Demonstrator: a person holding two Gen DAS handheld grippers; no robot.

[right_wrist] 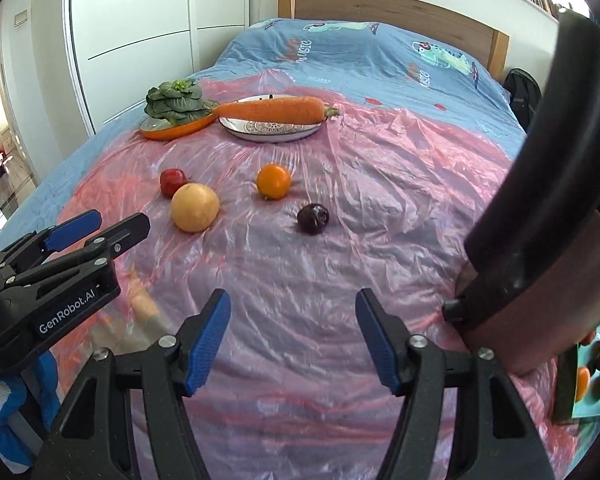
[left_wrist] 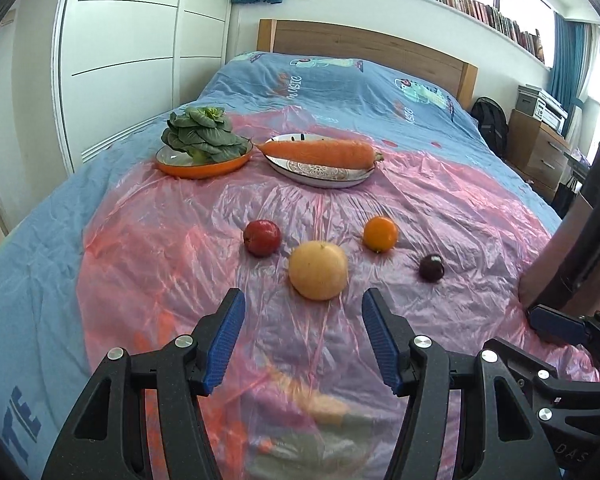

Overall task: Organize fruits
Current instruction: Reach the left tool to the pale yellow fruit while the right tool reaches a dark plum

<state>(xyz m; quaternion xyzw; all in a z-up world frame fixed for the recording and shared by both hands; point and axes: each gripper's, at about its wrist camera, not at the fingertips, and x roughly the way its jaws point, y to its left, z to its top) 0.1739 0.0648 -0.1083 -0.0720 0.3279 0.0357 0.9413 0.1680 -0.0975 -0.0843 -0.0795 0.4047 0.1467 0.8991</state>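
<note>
Blue-padded left gripper (left_wrist: 303,322) stands spread and empty over the pink plastic sheet (left_wrist: 148,264), the yellow fruit (left_wrist: 318,270) just beyond its tips, apple (left_wrist: 262,237), orange (left_wrist: 380,233) and dark plum (left_wrist: 431,267) around it. From the right wrist, the right gripper (right_wrist: 293,322) gapes empty too; the plum (right_wrist: 313,219) lies ahead, well apart.
</note>
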